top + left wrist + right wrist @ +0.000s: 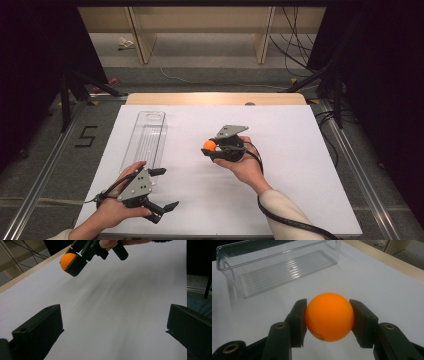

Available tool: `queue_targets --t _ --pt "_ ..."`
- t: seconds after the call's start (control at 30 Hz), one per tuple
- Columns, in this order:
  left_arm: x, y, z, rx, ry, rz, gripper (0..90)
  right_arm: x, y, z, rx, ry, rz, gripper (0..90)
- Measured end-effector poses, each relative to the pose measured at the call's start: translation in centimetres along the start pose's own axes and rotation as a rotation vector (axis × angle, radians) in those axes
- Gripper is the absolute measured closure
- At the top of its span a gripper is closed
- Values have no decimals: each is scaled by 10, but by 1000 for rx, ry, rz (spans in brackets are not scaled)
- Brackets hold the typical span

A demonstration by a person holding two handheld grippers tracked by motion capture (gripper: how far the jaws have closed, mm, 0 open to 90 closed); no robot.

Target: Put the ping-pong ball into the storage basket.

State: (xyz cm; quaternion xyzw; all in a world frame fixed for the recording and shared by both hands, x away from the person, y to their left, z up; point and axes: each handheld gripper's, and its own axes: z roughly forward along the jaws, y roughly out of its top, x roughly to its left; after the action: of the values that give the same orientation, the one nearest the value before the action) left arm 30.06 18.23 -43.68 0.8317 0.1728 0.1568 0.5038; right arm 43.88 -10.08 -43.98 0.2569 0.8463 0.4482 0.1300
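Observation:
An orange ball (209, 145) is held above the middle of the white table, pinched between the two black jaws of my right gripper (212, 146). In the right gripper view the ball (329, 316) sits squarely between both pads, and the right gripper (328, 320) is shut on it. The left gripper view shows the same ball (67, 260) at its top left. A clear plastic tray (146, 137) lies empty on the left part of the table; its rim (274, 255) shows beyond the ball. My left gripper (167, 189) rests near the front left edge, jaws wide open (113, 326) with nothing between them.
The white table top (280, 150) has a wooden strip along its far edge (215, 98). Black stands and cables stand at both far corners. A floor mark reading 5 (86, 136) lies left of the table. Shelving legs rise beyond.

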Motion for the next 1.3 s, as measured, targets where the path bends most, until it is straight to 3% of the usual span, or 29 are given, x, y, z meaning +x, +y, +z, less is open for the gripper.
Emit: queue_targets --t 1.3 --pt "0 0 0 0 -3 2 0 6 9 10 -8 22 -13 516"
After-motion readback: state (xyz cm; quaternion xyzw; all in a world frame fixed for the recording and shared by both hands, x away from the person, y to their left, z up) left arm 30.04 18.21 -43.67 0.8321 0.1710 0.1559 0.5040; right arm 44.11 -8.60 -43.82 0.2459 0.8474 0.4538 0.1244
